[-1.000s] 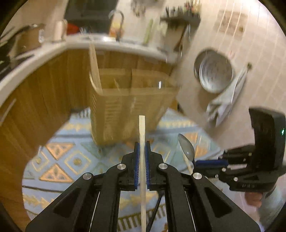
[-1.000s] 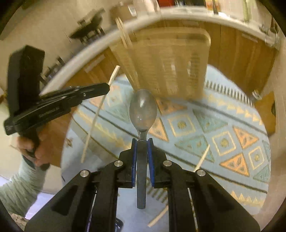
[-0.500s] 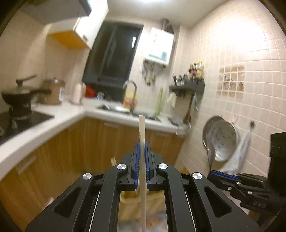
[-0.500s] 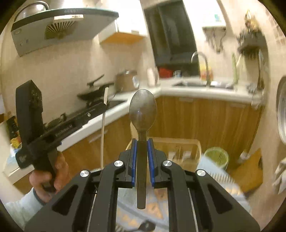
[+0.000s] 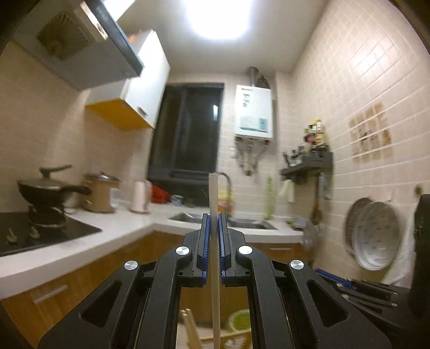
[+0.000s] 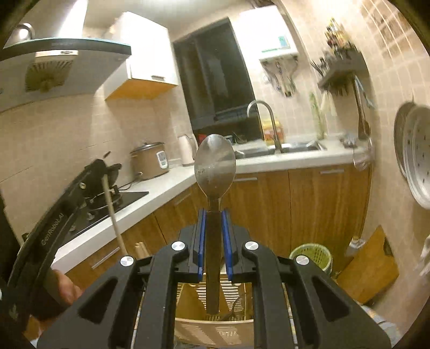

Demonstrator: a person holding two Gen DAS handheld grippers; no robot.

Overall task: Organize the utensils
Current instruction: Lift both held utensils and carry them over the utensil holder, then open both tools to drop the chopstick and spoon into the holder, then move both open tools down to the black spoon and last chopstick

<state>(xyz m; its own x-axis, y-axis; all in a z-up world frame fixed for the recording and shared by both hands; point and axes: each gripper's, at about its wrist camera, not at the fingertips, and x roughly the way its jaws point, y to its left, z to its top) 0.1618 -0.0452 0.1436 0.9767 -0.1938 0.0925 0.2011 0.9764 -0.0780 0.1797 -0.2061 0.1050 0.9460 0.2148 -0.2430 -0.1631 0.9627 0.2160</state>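
Black left gripper [image 6: 100, 171] side reads "GenRobot.AI"; clamps chopstick [image 6: 113, 212].

Tiled walls [image 5: 349, 80], dark window [image 5: 188, 128], wood cabinets [image 6: 309, 209], bright ceiling light [image 5: 220, 16].

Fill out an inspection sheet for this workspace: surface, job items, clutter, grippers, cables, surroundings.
Surface: white countertop runs along wooden cabinets; floor hidden.
Job's things: chopstick held upright; metal spoon held bowl up; slatted utensil basket below the right gripper, with more chopsticks standing at its left.
Clutter: green basket and a wooden board against the cabinets.
Grippers: left gripper shut on the chopstick; right gripper shut on the spoon handle.
Cables: cord behind the rice cooker.
Surroundings: wok on the stove, sink, water heater, spice shelf, hanging trays.
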